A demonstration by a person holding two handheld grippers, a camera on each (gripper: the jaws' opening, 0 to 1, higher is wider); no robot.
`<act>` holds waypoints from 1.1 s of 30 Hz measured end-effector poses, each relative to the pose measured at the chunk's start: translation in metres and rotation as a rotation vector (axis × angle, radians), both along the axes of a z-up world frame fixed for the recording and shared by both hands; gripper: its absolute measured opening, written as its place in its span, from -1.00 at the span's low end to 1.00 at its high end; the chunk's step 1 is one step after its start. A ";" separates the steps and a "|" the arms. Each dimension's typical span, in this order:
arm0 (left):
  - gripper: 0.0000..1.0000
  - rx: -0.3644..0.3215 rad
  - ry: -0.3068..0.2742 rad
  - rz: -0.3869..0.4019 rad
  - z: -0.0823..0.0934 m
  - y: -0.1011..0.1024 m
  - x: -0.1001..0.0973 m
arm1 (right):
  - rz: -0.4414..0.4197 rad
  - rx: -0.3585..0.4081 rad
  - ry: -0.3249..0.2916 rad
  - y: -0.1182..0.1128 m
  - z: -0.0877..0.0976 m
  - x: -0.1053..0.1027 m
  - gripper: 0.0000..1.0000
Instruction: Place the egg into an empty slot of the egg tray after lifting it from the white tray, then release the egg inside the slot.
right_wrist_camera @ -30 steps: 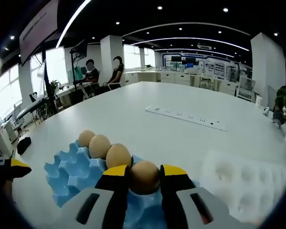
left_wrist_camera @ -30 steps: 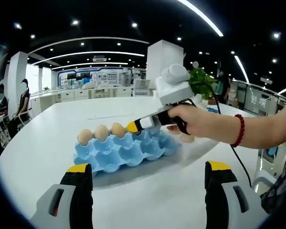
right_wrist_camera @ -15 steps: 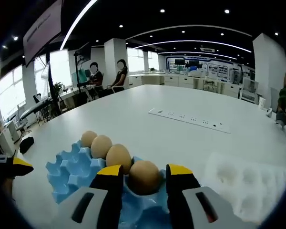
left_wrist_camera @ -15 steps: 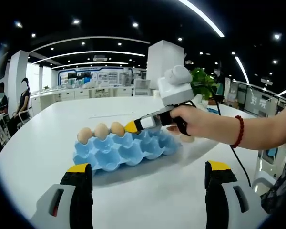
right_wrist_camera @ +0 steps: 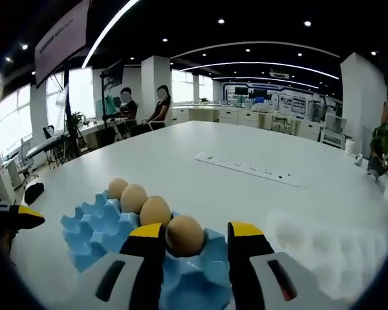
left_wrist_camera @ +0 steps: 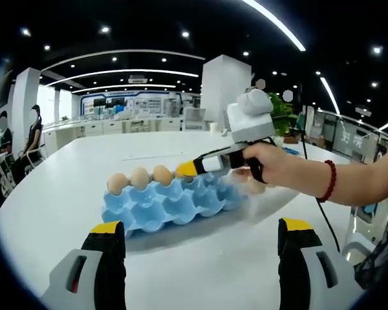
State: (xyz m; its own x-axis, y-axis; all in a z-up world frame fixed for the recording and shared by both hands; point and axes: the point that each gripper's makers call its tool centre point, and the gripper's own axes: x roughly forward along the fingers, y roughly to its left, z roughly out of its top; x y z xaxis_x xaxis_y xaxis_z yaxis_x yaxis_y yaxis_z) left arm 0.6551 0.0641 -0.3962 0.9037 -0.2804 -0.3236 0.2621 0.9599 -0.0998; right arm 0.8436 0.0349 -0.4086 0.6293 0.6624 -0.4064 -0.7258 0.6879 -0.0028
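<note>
Egg [right_wrist_camera: 184,236] smooth, oval, in dimpled blue egg tray [right_wrist_camera: 97,229], both tongs [right_wrist_camera: 195,234] spread, empty.

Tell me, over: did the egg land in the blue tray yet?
Right gripper open, jaws off the egg. Egg sits in a blue egg tray slot, fourth in the row. Left gripper open, held back. Nothing in the way.

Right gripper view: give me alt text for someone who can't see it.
The right claw stands open, its yellow-tipped jaws on either side of a brown egg sitting in the blue egg tray. Three more eggs line the same row, a white tray lies to the right, all on a white table.
</note>
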 end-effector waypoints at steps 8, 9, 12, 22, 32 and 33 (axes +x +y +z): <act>1.00 0.003 0.007 -0.007 0.000 -0.003 -0.001 | -0.025 -0.005 0.003 -0.017 0.003 0.003 -0.10; 1.00 0.004 0.005 -0.008 0.000 -0.003 -0.001 | -0.029 -0.003 0.007 -0.019 0.002 0.005 -0.09; 1.00 0.003 0.004 -0.009 0.000 -0.004 0.000 | -0.040 -0.005 0.016 -0.024 0.000 0.005 -0.09; 1.00 0.004 0.003 -0.019 0.001 -0.005 0.001 | -0.059 0.001 0.025 -0.038 0.001 0.008 -0.09; 1.00 0.012 0.001 -0.028 0.001 -0.005 0.006 | -0.083 -0.007 0.026 -0.055 0.001 0.008 -0.09; 1.00 0.021 -0.001 -0.035 0.002 -0.005 0.006 | -0.085 -0.016 0.026 -0.057 0.000 0.009 -0.10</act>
